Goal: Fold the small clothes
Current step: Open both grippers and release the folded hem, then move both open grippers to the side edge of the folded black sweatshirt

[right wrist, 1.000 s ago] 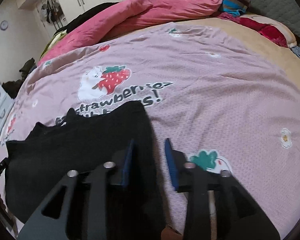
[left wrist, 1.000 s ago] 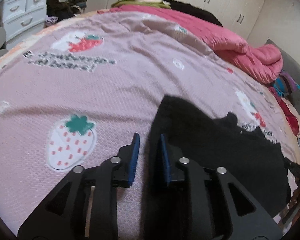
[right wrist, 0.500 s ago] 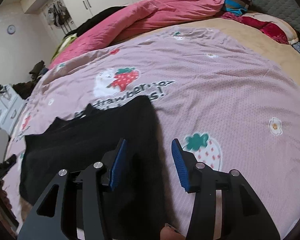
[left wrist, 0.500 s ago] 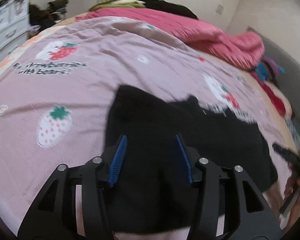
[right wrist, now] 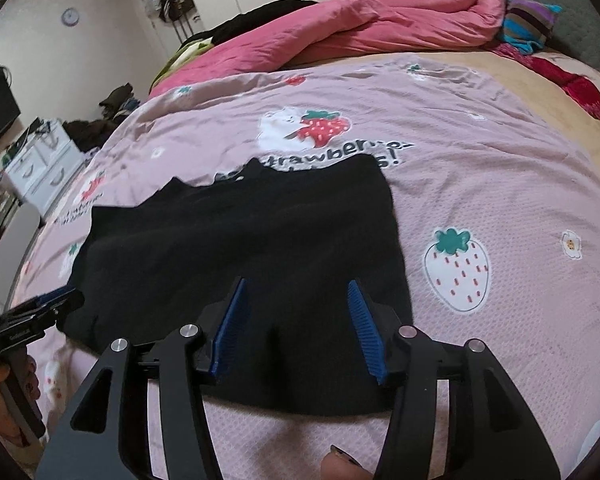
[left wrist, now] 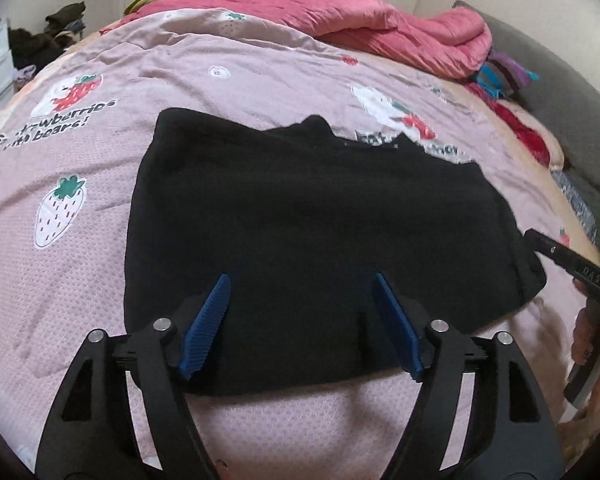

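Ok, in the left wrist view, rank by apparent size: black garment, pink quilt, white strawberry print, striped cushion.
1. black garment
2. pink quilt
3. white strawberry print, likely enlarged by nearness
4. striped cushion

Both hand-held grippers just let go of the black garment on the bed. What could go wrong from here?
1. The black garment has an uneven far edge with bumps, so the next fold may come out crooked.
2. The left hand-held gripper and right hand-held gripper, jaws opening, hang over its near edge; the blue pads might snag the cloth.
3. The soft strawberry bedspread may bunch underneath.
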A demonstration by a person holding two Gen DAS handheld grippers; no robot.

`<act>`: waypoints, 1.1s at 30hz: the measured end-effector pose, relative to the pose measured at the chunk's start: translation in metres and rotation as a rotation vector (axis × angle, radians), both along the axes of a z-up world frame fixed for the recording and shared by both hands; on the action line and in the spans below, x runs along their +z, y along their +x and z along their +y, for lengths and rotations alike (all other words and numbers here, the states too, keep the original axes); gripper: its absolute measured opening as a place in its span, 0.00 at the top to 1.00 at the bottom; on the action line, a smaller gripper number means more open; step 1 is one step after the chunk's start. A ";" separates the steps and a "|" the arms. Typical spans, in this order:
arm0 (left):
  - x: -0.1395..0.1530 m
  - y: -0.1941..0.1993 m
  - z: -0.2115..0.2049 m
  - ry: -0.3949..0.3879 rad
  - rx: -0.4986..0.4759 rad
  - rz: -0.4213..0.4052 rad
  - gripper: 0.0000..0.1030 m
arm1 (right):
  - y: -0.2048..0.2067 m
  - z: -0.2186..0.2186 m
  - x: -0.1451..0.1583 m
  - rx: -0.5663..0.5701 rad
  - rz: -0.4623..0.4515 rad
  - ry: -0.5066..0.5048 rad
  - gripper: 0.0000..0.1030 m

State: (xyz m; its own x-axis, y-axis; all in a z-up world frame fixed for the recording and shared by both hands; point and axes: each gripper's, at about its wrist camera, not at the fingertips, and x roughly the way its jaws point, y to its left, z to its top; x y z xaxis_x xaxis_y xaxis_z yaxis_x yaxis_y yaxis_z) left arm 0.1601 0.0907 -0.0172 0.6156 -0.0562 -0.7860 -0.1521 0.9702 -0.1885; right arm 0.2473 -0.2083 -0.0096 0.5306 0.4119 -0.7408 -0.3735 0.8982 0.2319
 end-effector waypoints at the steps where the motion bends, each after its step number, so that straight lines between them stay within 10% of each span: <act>1: -0.001 0.000 -0.002 0.011 -0.004 0.007 0.35 | -0.001 0.001 -0.002 0.002 0.004 -0.010 0.49; 33: -0.025 -0.033 -0.009 0.121 -0.118 0.077 0.33 | -0.035 -0.011 -0.031 0.002 0.075 -0.161 0.27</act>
